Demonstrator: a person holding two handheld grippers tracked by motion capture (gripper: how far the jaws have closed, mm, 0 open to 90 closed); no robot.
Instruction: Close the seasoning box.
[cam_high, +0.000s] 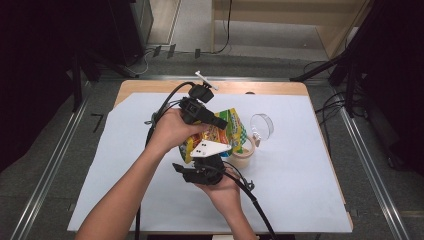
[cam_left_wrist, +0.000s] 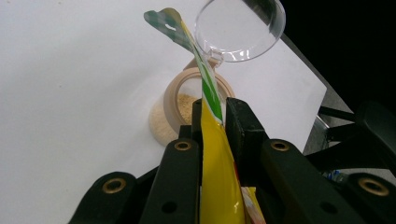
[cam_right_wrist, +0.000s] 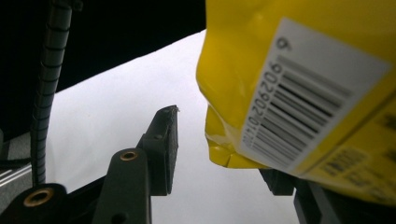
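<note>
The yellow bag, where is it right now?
In the high view, the yellow bag is mid-table, clamped in the left gripper above the open jar.

High view overhead; tongs views close, sharing yellow packet (cam_left_wrist: 219, 158).

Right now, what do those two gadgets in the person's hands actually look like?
Both are black, hand-held tools. The left gripper has two blocky black jaws with brass-coloured rivets at the joints, plain in its own view. The right gripper looks the same, with flat dark pads, and carries a white three-cornered plate dotted with small holes. A black cable trails from each. The forearms are bare, no sleeves.
</note>
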